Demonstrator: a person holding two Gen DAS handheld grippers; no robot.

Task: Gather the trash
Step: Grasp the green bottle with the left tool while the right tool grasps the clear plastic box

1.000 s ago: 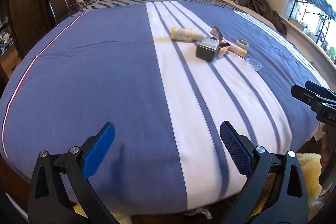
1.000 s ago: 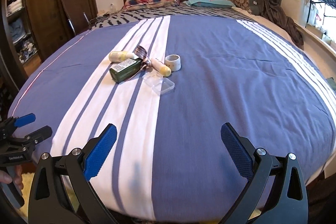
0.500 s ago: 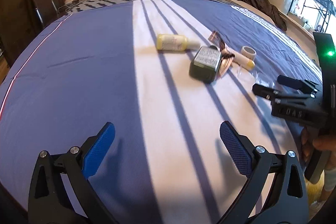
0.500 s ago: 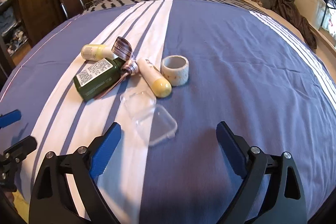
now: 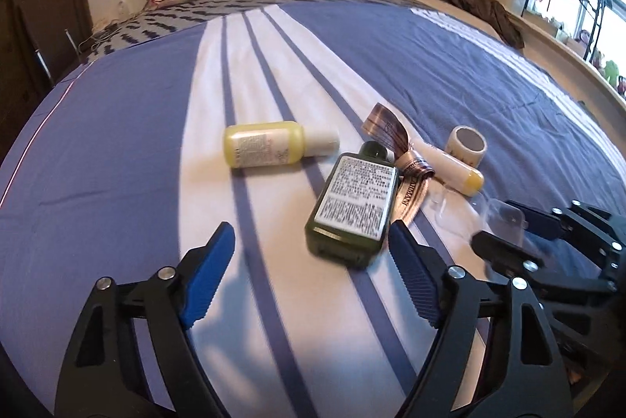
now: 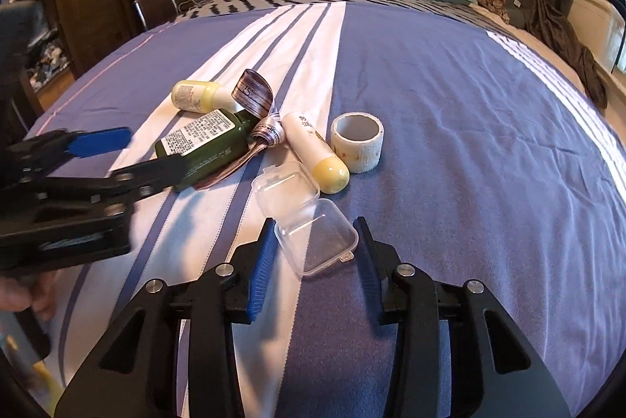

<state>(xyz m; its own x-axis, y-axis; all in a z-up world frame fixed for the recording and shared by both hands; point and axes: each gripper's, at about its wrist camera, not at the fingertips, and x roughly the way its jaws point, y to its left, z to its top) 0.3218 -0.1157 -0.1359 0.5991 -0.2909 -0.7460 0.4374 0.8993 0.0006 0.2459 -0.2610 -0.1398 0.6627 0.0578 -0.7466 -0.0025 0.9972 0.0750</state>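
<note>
Right gripper (image 6: 315,242) closing round clear plastic case (image 6: 313,234) — pads touching.

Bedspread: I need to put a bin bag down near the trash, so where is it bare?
Free: the blue bedspread right of the tape roll, and left of the yellow bottle. Crowded: the white stripes, where the green bottle, ribbon, tube, clear case and both grippers gather.

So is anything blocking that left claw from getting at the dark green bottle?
Nothing visible does. The green bottle lies on the bedspread just ahead of the left gripper, whose jaws are closing with only bare cloth between them.
</note>
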